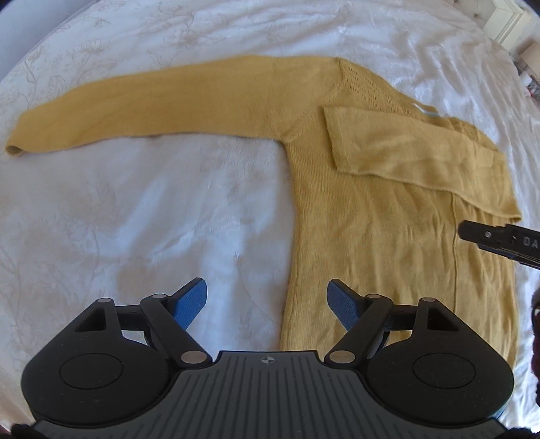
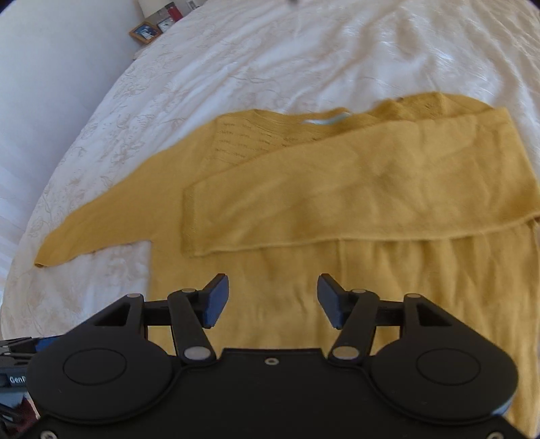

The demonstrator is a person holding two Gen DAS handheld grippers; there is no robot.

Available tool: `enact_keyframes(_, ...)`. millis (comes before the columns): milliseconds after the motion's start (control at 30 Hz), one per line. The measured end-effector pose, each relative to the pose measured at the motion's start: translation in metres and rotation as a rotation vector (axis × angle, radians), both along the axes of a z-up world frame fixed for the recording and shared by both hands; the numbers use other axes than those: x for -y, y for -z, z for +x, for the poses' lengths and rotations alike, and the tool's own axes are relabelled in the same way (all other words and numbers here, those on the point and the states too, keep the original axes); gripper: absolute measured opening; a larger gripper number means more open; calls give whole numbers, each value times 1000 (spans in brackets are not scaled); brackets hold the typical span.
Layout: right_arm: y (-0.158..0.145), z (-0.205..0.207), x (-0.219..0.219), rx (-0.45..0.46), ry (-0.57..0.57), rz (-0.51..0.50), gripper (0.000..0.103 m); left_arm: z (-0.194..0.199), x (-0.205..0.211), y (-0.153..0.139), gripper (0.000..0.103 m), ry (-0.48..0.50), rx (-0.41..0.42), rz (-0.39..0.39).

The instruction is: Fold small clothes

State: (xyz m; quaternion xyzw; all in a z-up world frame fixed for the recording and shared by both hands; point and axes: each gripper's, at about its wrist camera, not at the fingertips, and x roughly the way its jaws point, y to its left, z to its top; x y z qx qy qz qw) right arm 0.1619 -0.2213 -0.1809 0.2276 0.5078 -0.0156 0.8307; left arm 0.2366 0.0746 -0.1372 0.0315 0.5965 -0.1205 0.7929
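A mustard yellow knit sweater (image 1: 371, 236) lies flat on the white bedspread (image 1: 135, 219). Its left sleeve (image 1: 152, 104) stretches straight out to the left. Its right sleeve (image 1: 415, 152) is folded across the chest. My left gripper (image 1: 268, 300) is open and empty above the sweater's left side edge near the hem. My right gripper (image 2: 272, 299) is open and empty above the sweater's body (image 2: 405, 287), just below the folded sleeve (image 2: 354, 192). Its tip shows at the right edge of the left wrist view (image 1: 499, 239).
The white embroidered bedspread (image 2: 270, 60) covers the whole bed around the sweater. A framed picture (image 2: 145, 32) and small items stand on a bedside surface at the far left. White furniture (image 1: 506, 20) shows beyond the bed's far right corner.
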Motion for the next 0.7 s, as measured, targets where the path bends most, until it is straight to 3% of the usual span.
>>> enact_keyframes(167, 8, -77, 33, -90, 63, -96, 64, -37, 2, 19, 78, 60, -64, 45)
enact_keyframes(400, 12, -178, 71, -185, 140, -150, 64, -81, -4, 31, 78, 90, -129, 63)
enact_keyframes(533, 18, -212, 83, -229, 125, -178, 64, -99, -5, 40, 78, 87, -166, 68)
enact_keyframes(700, 34, -234, 97, -258, 145, -133, 64, -106, -9, 59, 78, 28, -209, 60)
